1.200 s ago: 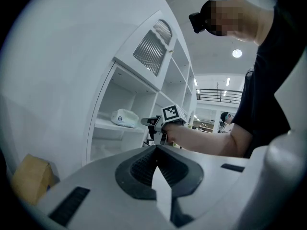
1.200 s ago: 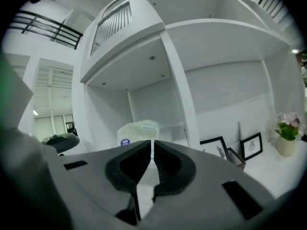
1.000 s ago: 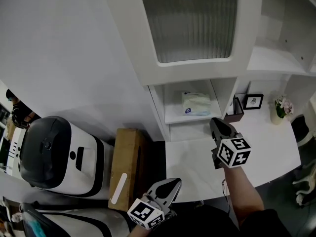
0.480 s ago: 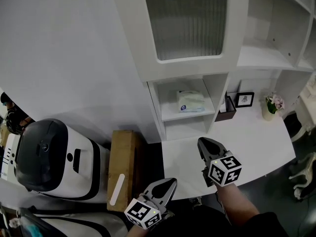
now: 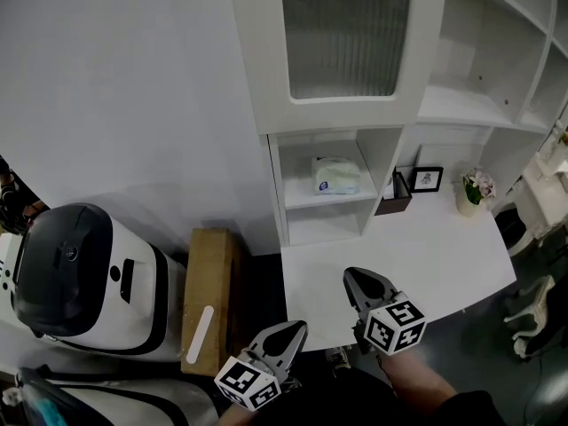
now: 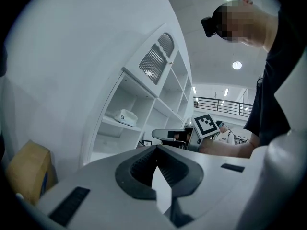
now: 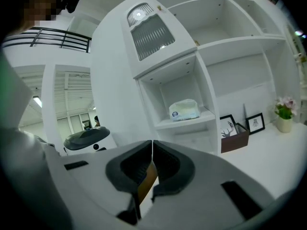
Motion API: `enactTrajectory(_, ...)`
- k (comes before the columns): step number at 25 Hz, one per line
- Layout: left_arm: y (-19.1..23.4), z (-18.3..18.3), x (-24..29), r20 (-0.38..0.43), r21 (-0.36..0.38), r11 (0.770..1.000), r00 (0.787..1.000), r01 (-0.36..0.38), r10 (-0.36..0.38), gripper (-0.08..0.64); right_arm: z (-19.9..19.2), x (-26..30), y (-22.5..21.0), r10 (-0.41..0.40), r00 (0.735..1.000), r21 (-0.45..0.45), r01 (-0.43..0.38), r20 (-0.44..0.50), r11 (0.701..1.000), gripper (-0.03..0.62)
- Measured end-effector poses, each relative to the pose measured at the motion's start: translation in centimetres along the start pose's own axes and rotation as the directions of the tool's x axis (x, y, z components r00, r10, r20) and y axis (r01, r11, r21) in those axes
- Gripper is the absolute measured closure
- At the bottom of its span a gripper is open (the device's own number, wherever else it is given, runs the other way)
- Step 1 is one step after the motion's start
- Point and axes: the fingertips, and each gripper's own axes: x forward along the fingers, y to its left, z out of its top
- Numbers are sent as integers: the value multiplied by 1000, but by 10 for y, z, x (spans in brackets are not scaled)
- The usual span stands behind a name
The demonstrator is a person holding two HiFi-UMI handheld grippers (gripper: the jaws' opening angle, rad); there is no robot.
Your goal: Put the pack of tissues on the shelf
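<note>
The pale pack of tissues (image 5: 335, 175) with a blue label lies on the middle shelf (image 5: 327, 198) of the white cabinet; it shows too in the right gripper view (image 7: 184, 110) and the left gripper view (image 6: 122, 116). My right gripper (image 5: 358, 281) hovers over the white desk's front edge, well short of the shelf, jaws closed with nothing between them. My left gripper (image 5: 289, 334) is lower left, off the desk edge, also shut and empty. In the left gripper view the right gripper (image 6: 160, 134) appears ahead.
A white desk (image 5: 426, 260) carries a dark box (image 5: 393, 198), a framed picture (image 5: 427, 179) and a small flower pot (image 5: 469, 191). A cardboard box (image 5: 206, 295) and a white-and-black machine (image 5: 80, 278) stand at the left. A fluted-glass cabinet door (image 5: 344, 29) is above.
My right gripper has drawn back from near the shelf toward the desk's front edge. The view has shifted, so the cabinet sits farther off. The tissue pack stays on the shelf.
</note>
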Motion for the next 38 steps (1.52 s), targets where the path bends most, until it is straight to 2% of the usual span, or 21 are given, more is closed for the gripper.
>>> enactTrajectory(11, -12, -3, -25, -2, -19, 999, 1000, 30, -31, 555, -55, -33, 66, 54, 995, 25, -52, -81, 998, 583)
enactTrajectory(18, -21, -18, -44, -44, -52, 996, 997, 68, -71, 555, -74, -59, 80, 11, 997, 55, -7, -73, 998, 584)
enactTrajectory(23, -32, -34, -46, -76, -87, 990, 990, 113, -120, 555, -98, -82, 83, -32, 996, 118, 41, -83, 992, 583)
enactTrajectory(27, -44, -40, -43, -87, -94, 986, 986, 136, -144, 555, -105, -98, 82, -43, 996, 127, 54, -83, 990, 584)
enactTrajectory(33, -62, -34, -36, -65, -57, 993, 992, 106, -109, 555, -99, -111, 78, 1, 997, 113, 8, -75, 994, 584)
enactTrajectory(38, -83, -46, -19, -58, -84, 994, 996, 64, -69, 555, -96, -131, 62, 43, 995, 95, -35, -89, 995, 584)
